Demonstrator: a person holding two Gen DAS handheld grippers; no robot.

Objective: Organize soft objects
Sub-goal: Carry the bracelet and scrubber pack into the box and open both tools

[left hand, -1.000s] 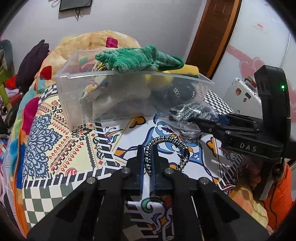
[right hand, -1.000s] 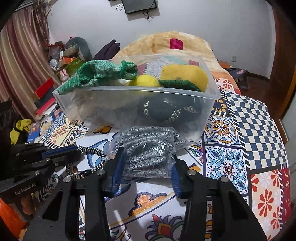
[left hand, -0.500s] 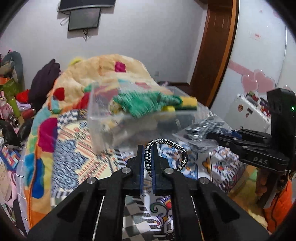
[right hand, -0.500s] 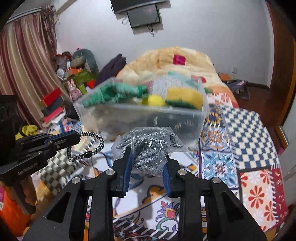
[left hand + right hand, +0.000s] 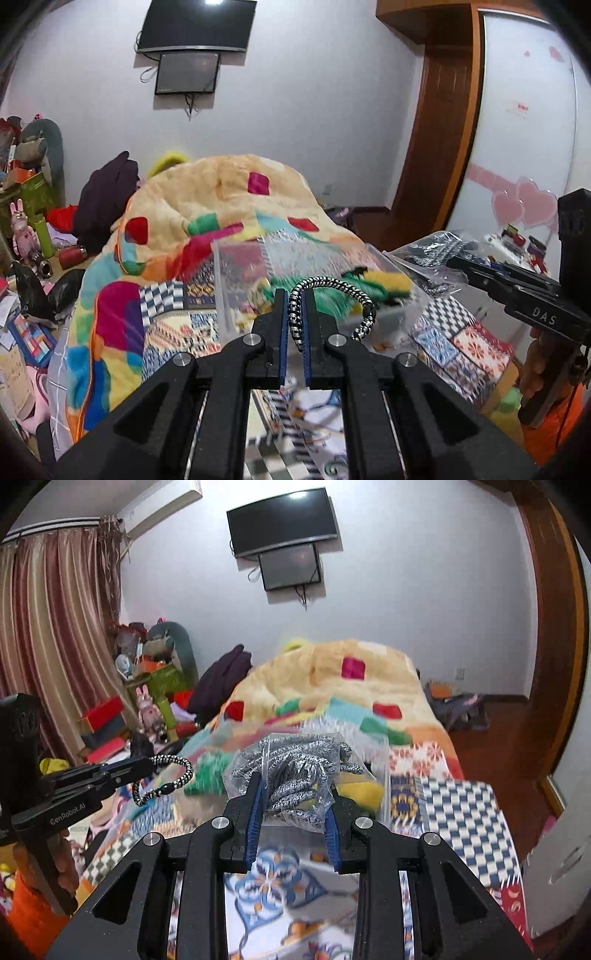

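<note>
My left gripper point(image 5: 294, 295) is shut on a black-and-white braided cord loop point(image 5: 334, 291), which arches to the right above the bed. My right gripper point(image 5: 293, 782) is shut on a clear plastic bag of grey-and-white cord point(image 5: 295, 771). Both are lifted above the clear plastic bin point(image 5: 236, 280), which holds a green knitted cloth point(image 5: 332, 302) and a yellow sponge point(image 5: 391, 286). The right gripper point(image 5: 458, 260) with its bag point(image 5: 432, 251) shows at the right of the left wrist view. The left gripper point(image 5: 146, 766) with the loop point(image 5: 173, 779) shows at the left of the right wrist view.
The bin sits on a patterned bedspread point(image 5: 461, 812), with a heaped patchwork blanket point(image 5: 221, 199) behind it. Cluttered boxes and toys point(image 5: 147, 686) stand at the left by a curtain point(image 5: 55, 646). A wooden door frame point(image 5: 439, 147) is at the right.
Both grippers have risen with their loads, and the bin has dropped lower in each view. The right jaws closed tighter on the bag. More wall and a screen now show.
</note>
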